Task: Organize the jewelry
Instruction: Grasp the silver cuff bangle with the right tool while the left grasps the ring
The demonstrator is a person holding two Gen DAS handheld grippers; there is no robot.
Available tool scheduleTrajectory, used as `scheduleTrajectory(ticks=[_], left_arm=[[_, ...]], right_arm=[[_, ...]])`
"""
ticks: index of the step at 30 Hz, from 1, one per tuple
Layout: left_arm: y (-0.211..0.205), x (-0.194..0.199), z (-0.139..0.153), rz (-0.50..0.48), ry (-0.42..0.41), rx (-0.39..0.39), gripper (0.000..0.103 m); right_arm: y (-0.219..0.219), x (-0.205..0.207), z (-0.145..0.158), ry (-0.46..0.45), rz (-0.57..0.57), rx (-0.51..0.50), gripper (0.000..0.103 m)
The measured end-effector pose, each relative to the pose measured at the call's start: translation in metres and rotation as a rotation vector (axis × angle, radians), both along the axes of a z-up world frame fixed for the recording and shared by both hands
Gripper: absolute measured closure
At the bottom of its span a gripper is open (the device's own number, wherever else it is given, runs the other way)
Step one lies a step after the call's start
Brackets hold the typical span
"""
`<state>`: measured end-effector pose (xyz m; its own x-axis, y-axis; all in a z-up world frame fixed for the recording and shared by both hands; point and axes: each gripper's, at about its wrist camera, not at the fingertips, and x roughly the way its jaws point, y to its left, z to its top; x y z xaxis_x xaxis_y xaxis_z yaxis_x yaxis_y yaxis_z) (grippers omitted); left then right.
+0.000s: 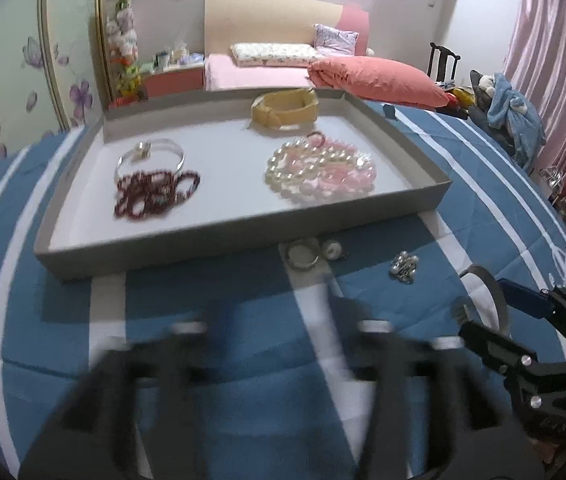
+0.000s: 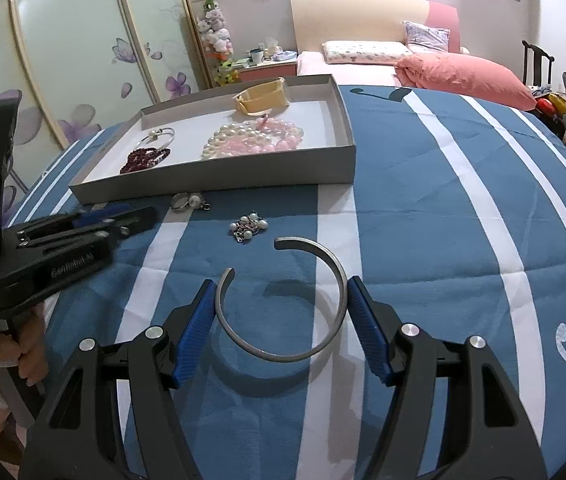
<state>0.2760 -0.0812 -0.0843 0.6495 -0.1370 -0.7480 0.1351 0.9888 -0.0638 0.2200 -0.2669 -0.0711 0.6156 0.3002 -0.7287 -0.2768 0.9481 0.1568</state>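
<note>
A grey tray on the blue striped cloth holds a dark red bead string, a silver bangle, pearl and pink bead strands and a tan band. My right gripper holds an open grey metal cuff between its blue pads, just above the cloth. My left gripper is blurred, open and empty.
A silver ring, a pearl earring and a small pearl cluster lie on the cloth in front of the tray. A bed with a pink quilt stands behind.
</note>
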Motion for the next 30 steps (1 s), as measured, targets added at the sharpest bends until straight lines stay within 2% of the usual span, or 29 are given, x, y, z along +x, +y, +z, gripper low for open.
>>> scheduleTrajectory(ticks=[5,7,9,20,22,23,30], left_arm=[[-0.017,0.012,-0.006,-0.031,0.024,0.041,0.049],[-0.019,0.02,-0.01,-0.018,0.05,0.041,0.058],[-0.018,0.023,-0.008,-0.013,0.041,0.024,0.065],[-0.021,0.032,-0.01,-0.017,0.042,0.025,0.072],[-0.023,0.032,-0.011,-0.026,0.044,0.026,0.075],[-0.024,0.032,-0.011,-0.034,0.043,0.023,0.081],[-0.017,0.024,-0.011,-0.02,0.043,0.016,0.081]], right_arm=[[0.0,0.001,0.001,-0.001,-0.003,0.002,0.037],[-0.001,0.002,0.001,-0.002,-0.003,0.004,0.037],[-0.002,0.002,0.002,-0.003,-0.001,0.008,0.037],[-0.007,0.006,-0.003,0.012,-0.007,0.038,0.037],[-0.007,0.006,-0.002,0.011,-0.008,0.04,0.037],[-0.008,0.006,-0.003,0.011,-0.009,0.041,0.037],[-0.008,0.005,-0.002,0.008,-0.011,0.046,0.037]])
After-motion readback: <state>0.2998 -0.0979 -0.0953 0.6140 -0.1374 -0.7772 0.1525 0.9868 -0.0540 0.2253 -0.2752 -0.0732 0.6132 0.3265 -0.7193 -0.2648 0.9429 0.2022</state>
